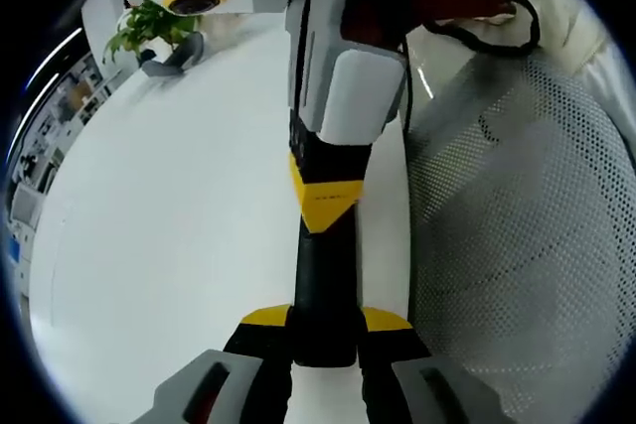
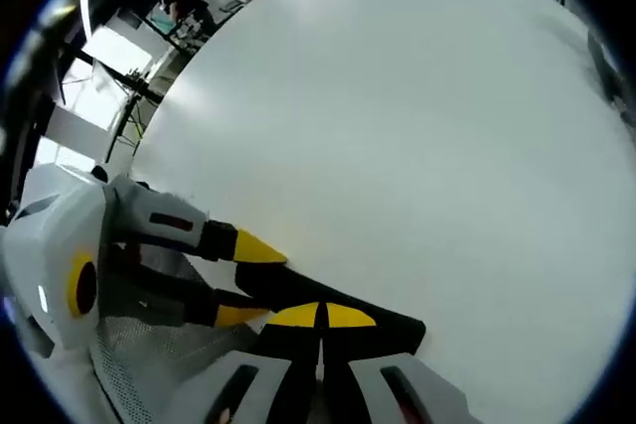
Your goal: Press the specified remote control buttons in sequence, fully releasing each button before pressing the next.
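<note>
Two tongs meet on one black remote. In the left gripper view, far left, a small potted plant [image 1: 149, 27] sits on the white bench [image 1: 179, 225], well apart from the work. At centre the remote [image 1: 323, 275] runs straight up the view, a long dark bar. The left tongs [image 1: 323, 330] are clenched on its near end, one yellow tip against each long edge. The right tongs [image 1: 326, 201] come down from above with their jaws pressed together, the yellow point set on the remote's far half. To the right is a mesh chair back [image 1: 527, 245], close beside the bench edge. In the right gripper view the left tongs [image 2: 248, 283] enter from the left and pinch the remote [image 2: 393, 330] across its width. The right tongs [image 2: 320, 317], clenched on nothing, sit directly over its top face, with bare bench [image 2: 397, 126] beyond. Buttons are too dark to make out, so which one lies under the tip cannot be told, nor whether the remote rests on the bench or is held just above it. Judgement: a light, stiff plastic body with smooth sides, apt to pivot under an off-centre push. It is best gripped by the long edges near one end, keeping the button face clear. Each press should come square to the face, lifting fully off between presses.
</note>
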The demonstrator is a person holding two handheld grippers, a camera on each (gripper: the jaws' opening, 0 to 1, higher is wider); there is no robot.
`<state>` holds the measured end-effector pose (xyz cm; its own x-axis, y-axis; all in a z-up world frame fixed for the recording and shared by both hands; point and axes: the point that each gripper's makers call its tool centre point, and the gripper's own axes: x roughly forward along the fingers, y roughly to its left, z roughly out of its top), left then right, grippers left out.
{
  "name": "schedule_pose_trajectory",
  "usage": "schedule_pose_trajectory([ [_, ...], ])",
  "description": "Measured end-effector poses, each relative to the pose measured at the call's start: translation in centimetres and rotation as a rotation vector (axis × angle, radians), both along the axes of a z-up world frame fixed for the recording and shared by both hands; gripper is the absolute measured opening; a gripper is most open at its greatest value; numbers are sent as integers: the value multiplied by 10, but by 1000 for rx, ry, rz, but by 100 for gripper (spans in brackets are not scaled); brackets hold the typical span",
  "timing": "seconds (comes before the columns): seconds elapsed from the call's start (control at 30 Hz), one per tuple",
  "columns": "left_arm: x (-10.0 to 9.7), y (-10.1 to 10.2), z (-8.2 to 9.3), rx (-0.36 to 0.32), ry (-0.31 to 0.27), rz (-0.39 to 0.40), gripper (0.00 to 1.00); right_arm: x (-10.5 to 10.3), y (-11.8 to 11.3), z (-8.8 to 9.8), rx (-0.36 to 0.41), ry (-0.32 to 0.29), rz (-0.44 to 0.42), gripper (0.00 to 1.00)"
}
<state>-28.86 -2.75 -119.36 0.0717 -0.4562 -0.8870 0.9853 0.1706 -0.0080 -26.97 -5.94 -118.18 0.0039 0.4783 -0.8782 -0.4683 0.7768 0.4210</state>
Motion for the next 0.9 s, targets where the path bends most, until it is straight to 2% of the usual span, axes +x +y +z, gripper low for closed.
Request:
schedule_pose_trajectory([
  [0.23,0,0,0,-11,-1,21,24,1,3,-2,-2,10,6,0],
  [0.63,2,-1,-1,-10,-4,5,24,6,3,-7,-23,42,-13,0],
  [0.77,2,-1,-1,-10,-4,10,24,7,2,-8,-6,67,-39,0],
  [0.9,2,-1,-1,-5,-4,11,24,7,4,-7,-20,58,-26,0],
])
